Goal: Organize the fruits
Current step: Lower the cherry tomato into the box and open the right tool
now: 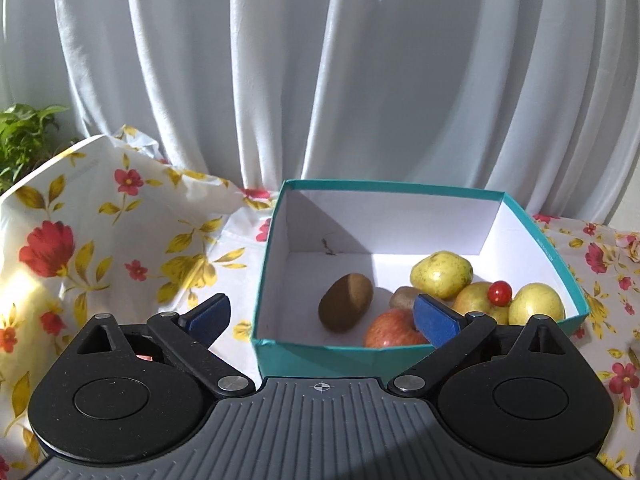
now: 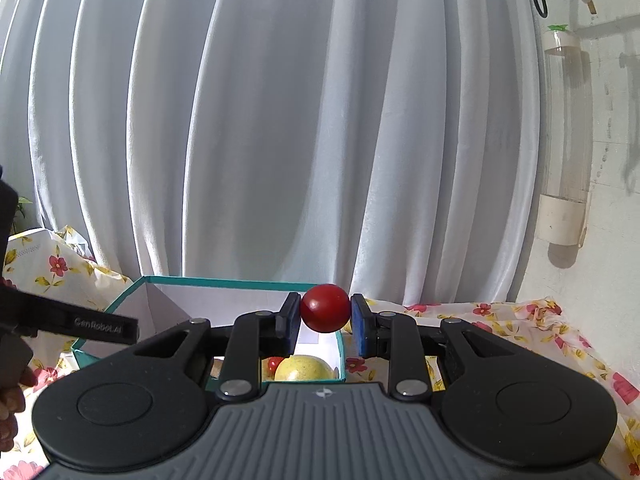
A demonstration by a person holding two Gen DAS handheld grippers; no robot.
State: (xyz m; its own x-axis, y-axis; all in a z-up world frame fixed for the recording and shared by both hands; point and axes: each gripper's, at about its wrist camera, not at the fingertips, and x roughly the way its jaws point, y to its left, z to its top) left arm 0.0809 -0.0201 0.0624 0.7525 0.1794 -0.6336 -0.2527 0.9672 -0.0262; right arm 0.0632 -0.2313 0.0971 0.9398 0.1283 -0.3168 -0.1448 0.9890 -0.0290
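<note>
A teal box (image 1: 276, 272) with a white inside holds a brown kiwi (image 1: 346, 302), a second kiwi (image 1: 402, 296), a red apple (image 1: 390, 330), three yellow-green fruits (image 1: 442, 274) and a small red cherry tomato (image 1: 500, 292). My left gripper (image 1: 324, 316) is open and empty over the box's near left corner. My right gripper (image 2: 325, 322) is shut on a red cherry tomato (image 2: 325, 308), held above the box's right end (image 2: 340, 346). Below it a yellow fruit (image 2: 304, 368) and another small tomato (image 2: 273, 364) show in the box.
A flowered cloth (image 1: 100, 248) covers the table and is bunched up high left of the box. White curtains (image 1: 320, 80) hang behind. A green plant (image 1: 24, 136) stands far left. The left gripper's body (image 2: 80, 320) shows at the left of the right wrist view.
</note>
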